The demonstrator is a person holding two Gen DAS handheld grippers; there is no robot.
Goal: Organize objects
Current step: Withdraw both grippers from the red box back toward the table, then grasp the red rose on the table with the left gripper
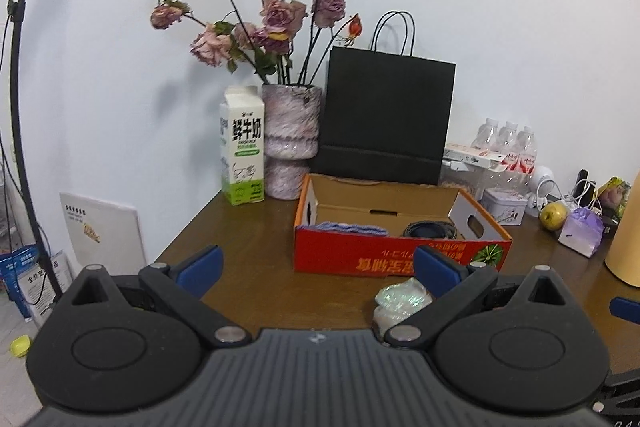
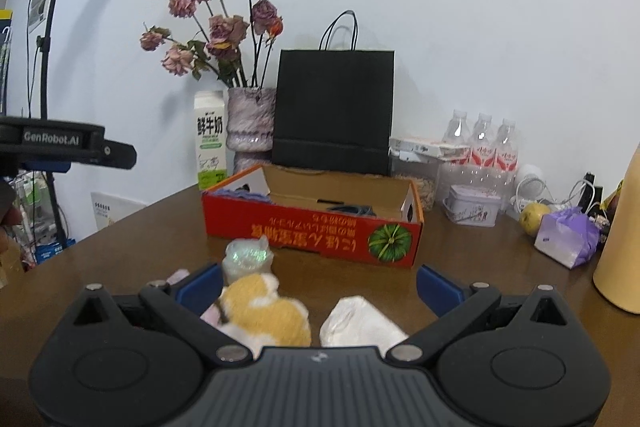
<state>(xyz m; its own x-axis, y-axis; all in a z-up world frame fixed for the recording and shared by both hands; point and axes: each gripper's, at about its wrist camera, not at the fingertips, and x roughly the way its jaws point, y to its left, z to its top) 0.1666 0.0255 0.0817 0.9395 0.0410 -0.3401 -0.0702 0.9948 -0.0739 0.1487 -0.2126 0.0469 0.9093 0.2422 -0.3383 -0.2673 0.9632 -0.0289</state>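
Observation:
A red cardboard box (image 1: 400, 257) stands open on the brown table; it holds a blue-purple cloth (image 1: 352, 229) and a dark coiled cable (image 1: 432, 229). The box also shows in the right wrist view (image 2: 312, 231). My left gripper (image 1: 318, 267) is open and empty in front of the box. A shiny iridescent wrapped item (image 1: 400, 301) lies by its right finger. My right gripper (image 2: 318, 285) is open above an orange-and-white plush toy (image 2: 264, 315) and a white cloth (image 2: 360, 323). The iridescent item (image 2: 248, 257) lies just beyond the plush.
A milk carton (image 1: 242, 147), a vase of dried roses (image 1: 292, 139) and a black paper bag (image 1: 384, 119) stand behind the box. Water bottles (image 2: 484, 143), a tin (image 2: 472, 205), a pear (image 2: 532, 217), a purple bag (image 2: 568, 237) and a yellow cylinder (image 2: 624, 239) are at the right.

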